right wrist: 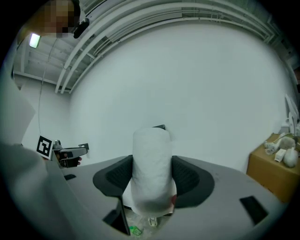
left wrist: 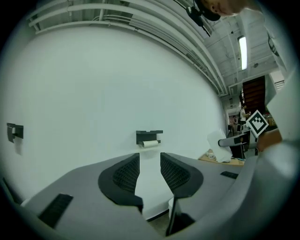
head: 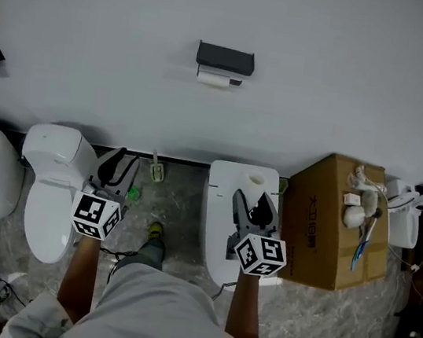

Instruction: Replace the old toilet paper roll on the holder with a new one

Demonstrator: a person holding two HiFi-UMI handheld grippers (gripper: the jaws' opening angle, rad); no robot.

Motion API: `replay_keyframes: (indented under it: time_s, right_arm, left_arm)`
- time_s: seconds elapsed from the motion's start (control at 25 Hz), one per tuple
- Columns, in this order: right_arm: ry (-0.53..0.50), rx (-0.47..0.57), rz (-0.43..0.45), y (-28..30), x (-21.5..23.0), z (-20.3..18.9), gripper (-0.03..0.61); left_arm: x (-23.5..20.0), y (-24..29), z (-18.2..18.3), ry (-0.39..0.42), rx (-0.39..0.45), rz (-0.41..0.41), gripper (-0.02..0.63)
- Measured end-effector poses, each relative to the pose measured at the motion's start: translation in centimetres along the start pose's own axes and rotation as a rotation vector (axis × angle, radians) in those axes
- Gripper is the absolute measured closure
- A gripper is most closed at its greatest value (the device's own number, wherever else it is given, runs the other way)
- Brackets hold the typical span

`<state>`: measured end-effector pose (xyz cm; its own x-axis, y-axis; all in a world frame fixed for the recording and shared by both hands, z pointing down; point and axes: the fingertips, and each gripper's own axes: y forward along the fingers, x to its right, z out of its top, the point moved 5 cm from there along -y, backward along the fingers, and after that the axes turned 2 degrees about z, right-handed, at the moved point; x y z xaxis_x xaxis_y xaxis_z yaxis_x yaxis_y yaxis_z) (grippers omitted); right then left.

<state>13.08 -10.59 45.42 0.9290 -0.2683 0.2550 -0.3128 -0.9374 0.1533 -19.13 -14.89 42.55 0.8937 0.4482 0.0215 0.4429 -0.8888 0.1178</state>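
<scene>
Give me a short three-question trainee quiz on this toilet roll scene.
1. True or false: the left gripper is empty, jaws apart.
2. What does the right gripper hold?
3. Which gripper is nearer the box? A left, B right.
Key: 1 true; 2 a roll, clamped between its jaws; 3 B.
</scene>
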Motion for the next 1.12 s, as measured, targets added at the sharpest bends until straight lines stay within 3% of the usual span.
replay_keyframes:
  time_s: [0.2, 0.44, 0.88, 1.12]
  right_arm:
    - [0.009, -0.011, -0.048, 6.8, 0.1, 1.0, 0.313]
    - [0.031, 0.0, -0.102, 11.7, 0.3, 1.9, 0.313]
    - [0.041, 0.02, -0.144, 13.5, 1.1, 3.6, 0.313]
    - [0.055, 0.047, -0.1, 14.8, 2.3, 4.6, 0.313]
  left_arm:
    - [-5.3, 6.4, -0.1, -0.018, -0.02, -0.042, 0.468]
    - [-8.8, 12.2, 0.0, -0.005, -0.041, -0.118, 0.468]
    - [-8.8, 16.3, 1.4, -0.005, -0.014, -0.201, 0.468]
    - [-8.0, 17.8, 1.8, 0.004, -0.011, -0.197, 0.468]
